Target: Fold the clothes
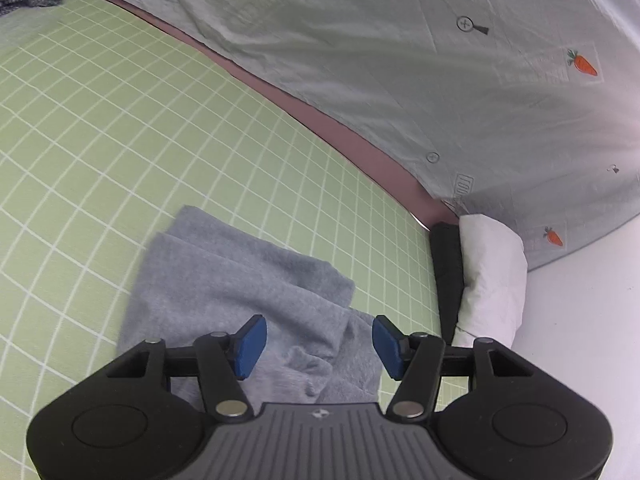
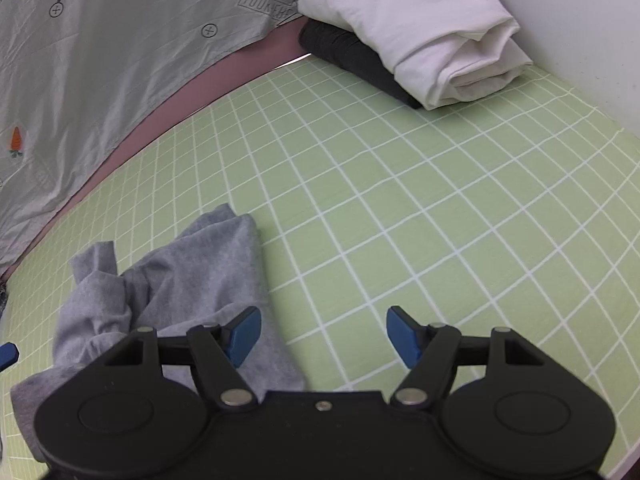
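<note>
- Grey garment (image 1: 240, 296) lies rumpled on the green checked sheet (image 1: 120, 128).
- Left gripper (image 1: 319, 346) hangs above the garment, blue fingers (image 1: 250, 346) spread, gripping nothing.
- Right gripper (image 2: 323, 336) has its fingers spread over the sheet at the garment's edge, holding nothing.
- Folded white cloth (image 2: 420, 32) rests on a dark folded garment (image 2: 352, 60), well apart, beside the carrot-print quilt (image 2: 120, 40).

Green checked bed (image 2: 400, 200) bears grey garment (image 2: 192, 264), folded stack (image 2: 420, 40).
</note>
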